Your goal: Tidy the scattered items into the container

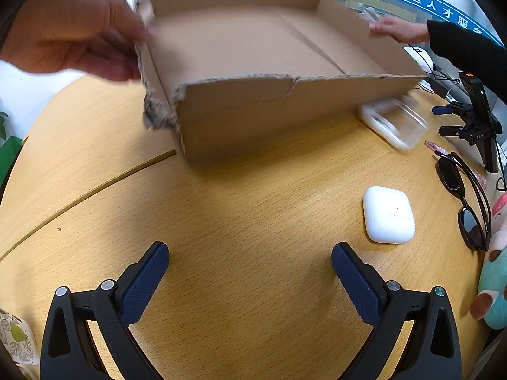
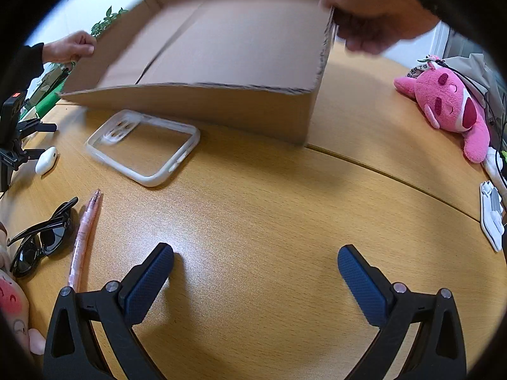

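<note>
A shallow cardboard box [image 1: 253,63] is held tilted over the wooden table by two bare hands [image 1: 69,31]; it also shows in the right wrist view [image 2: 221,50]. My left gripper [image 1: 250,269] is open and empty above the table, with a white earbud case [image 1: 388,215] and black sunglasses [image 1: 465,202] to its right. My right gripper [image 2: 255,272] is open and empty. Ahead to its left lie a clear phone case [image 2: 142,147], a pink pen [image 2: 84,237], the sunglasses [image 2: 41,237] and the earbud case [image 2: 46,160].
A pink plush toy [image 2: 446,107] lies at the right in the right wrist view, and a white object [image 2: 491,218] lies at the table's right edge. A black stand [image 1: 475,117] is at the far right. A teal plush [image 1: 494,288] sits at the lower right.
</note>
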A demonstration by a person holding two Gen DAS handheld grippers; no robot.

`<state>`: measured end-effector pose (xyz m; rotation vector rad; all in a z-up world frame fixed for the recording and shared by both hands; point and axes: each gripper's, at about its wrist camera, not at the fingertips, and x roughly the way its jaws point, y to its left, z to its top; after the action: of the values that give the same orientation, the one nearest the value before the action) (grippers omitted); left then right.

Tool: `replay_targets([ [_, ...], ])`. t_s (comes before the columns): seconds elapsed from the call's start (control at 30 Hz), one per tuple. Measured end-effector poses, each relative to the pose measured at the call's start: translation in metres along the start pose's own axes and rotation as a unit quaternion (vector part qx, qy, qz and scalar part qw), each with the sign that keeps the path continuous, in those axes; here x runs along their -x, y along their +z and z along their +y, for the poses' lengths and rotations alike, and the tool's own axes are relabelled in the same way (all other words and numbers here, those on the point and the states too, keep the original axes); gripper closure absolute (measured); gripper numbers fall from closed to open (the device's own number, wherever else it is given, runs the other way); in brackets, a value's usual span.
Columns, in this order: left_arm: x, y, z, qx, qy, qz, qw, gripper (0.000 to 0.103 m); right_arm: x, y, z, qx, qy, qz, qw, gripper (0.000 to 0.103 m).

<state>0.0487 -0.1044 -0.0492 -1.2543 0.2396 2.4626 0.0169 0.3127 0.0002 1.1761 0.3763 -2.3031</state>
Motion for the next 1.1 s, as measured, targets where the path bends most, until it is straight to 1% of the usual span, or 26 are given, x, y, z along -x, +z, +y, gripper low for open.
replay_targets([
  [0.1,0.003,-0.003,-0.002,0.0,0.0,0.0,1.0,0.0,0.001,0.001,0.0,0.0,0.0,0.0,1.0,0.0],
  [0.2,0.003,-0.003,-0.002,0.0,0.0,0.0,1.0,0.0,-0.002,-0.006,0.005,0.0,0.0,-0.001,1.0,0.0],
  [0.87,0.003,-0.003,-0.002,0.004,0.002,-0.001,1.0,0.0,-0.002,-0.005,0.003,-0.001,0.001,0.0,1.0,0.0],
  [1.1,0.002,-0.003,-0.005,0.025,0.019,0.001,0.9995,0.0,0.003,-0.011,0.008,-0.024,-0.017,0.0,1.0,0.0],
])
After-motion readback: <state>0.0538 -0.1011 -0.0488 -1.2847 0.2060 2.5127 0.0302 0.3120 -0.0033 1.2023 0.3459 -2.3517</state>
